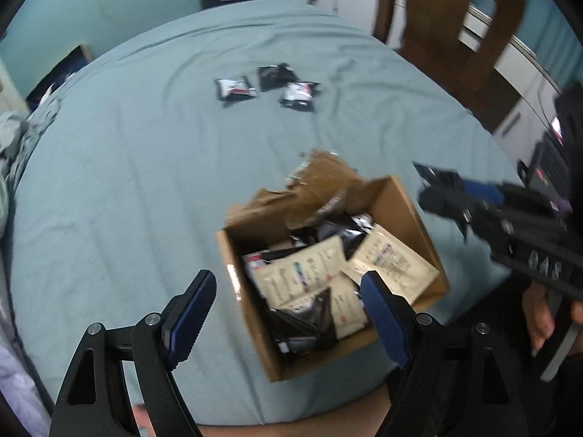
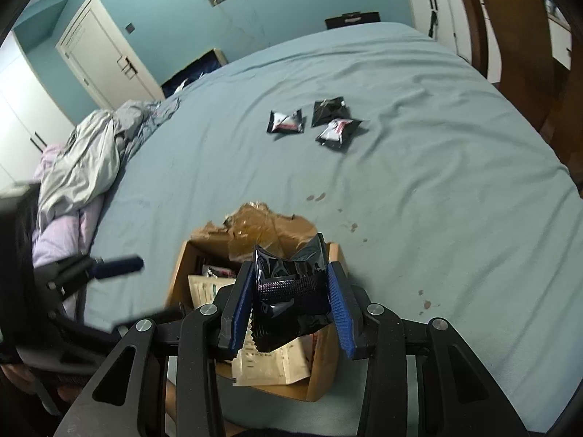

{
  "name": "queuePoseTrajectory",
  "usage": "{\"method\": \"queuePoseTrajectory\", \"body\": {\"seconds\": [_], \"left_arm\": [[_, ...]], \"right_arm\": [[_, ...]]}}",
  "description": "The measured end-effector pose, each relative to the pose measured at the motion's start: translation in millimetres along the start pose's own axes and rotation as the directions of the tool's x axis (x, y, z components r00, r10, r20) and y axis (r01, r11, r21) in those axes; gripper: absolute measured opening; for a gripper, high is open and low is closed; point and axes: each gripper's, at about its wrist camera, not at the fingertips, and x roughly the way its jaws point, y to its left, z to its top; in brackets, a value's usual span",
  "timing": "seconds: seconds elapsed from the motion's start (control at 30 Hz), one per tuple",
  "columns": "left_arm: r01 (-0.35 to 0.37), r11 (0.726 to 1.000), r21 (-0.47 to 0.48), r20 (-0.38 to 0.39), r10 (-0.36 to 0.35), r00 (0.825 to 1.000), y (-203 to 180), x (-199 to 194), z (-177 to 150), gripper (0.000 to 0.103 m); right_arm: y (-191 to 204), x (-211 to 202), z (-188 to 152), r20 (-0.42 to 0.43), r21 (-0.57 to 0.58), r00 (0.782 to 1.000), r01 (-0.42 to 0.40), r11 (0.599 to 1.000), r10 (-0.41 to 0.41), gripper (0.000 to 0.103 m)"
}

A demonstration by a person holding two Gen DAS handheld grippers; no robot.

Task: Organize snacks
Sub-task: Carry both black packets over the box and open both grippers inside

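An open cardboard box [image 1: 397,200] [image 2: 320,375] sits on the teal bed sheet near me, filled with beige packets [image 1: 302,273] and black snack packets [image 1: 306,320]. Three black snack packets [image 1: 267,85] [image 2: 315,120] lie together farther out on the sheet. My left gripper [image 1: 288,313] is open and empty, hovering over the box's near left side. My right gripper [image 2: 291,298] is shut on a black snack packet [image 2: 291,291], held above the box. The right gripper also shows in the left wrist view [image 1: 455,196], blurred.
The bed sheet [image 2: 437,182] spreads wide around the box, with small brown stains to the right. Crumpled bedding [image 2: 83,153] lies at the left edge. A wooden chair [image 1: 455,25] stands at the far right. A door and white cupboards line the walls.
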Motion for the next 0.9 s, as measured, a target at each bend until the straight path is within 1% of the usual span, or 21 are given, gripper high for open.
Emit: {"method": "queuePoseTrajectory", "body": {"seconds": [0.07, 0.17, 0.3, 0.53, 0.6, 0.67, 0.7, 0.73, 0.77, 0.8, 0.83, 0.9], "left_arm": [[-0.037, 0.999, -0.027, -0.001, 0.037, 0.999, 7, 2, 1, 0.082], [-0.101, 0.993, -0.052, -0.009, 0.101, 0.995, 16, 4, 1, 0.082], [-0.113, 0.991, -0.074, -0.014, 0.113, 0.994, 22, 6, 2, 0.082], [-0.125, 0.991, -0.048, -0.013, 0.125, 0.992, 17, 8, 3, 0.082], [-0.133, 0.990, -0.042, -0.018, 0.132, 0.991, 16, 10, 3, 0.082], [-0.137, 0.990, -0.038, -0.023, 0.137, 0.990, 15, 10, 3, 0.082], [-0.137, 0.990, -0.036, -0.028, 0.136, 0.990, 15, 11, 3, 0.082], [-0.137, 0.990, -0.034, -0.030, 0.136, 0.990, 15, 11, 2, 0.082], [-0.139, 0.990, -0.033, -0.031, 0.138, 0.990, 15, 11, 2, 0.082], [-0.142, 0.989, -0.032, -0.033, 0.141, 0.989, 15, 12, 2, 0.082], [-0.145, 0.989, -0.031, -0.034, 0.143, 0.989, 14, 12, 2, 0.082], [-0.146, 0.989, -0.032, -0.034, 0.145, 0.989, 14, 13, 2, 0.082]], "right_arm": [[4, 3, 1, -0.009, -0.024, 1.000, 0.001, 1.000, -0.002, 0.038], [12, 7, -1, -0.037, -0.050, 0.999, -0.028, 0.998, 0.027, 0.039], [21, 15, -3, -0.076, -0.094, 0.996, -0.047, 0.994, 0.040, 0.039], [32, 27, -2, -0.136, -0.148, 0.991, -0.039, 0.988, 0.019, 0.040], [35, 28, -2, -0.141, -0.148, 0.990, -0.040, 0.988, 0.019, 0.042], [35, 31, -2, -0.145, -0.129, 0.989, -0.046, 0.991, 0.027, 0.046], [36, 31, -1, -0.132, -0.127, 0.991, -0.032, 0.991, 0.015, 0.047], [37, 31, -2, -0.119, -0.129, 0.993, -0.012, 0.992, -0.004, 0.052], [38, 30, -2, -0.101, -0.137, 0.994, 0.018, 0.990, -0.032, 0.060], [38, 28, -1, -0.077, -0.145, 0.995, 0.052, 0.988, -0.064, 0.064], [39, 27, -2, -0.065, -0.144, 0.995, 0.065, 0.987, -0.075, 0.070], [37, 25, -2, -0.048, -0.125, 0.996, 0.063, 0.990, -0.069, 0.071]]}}
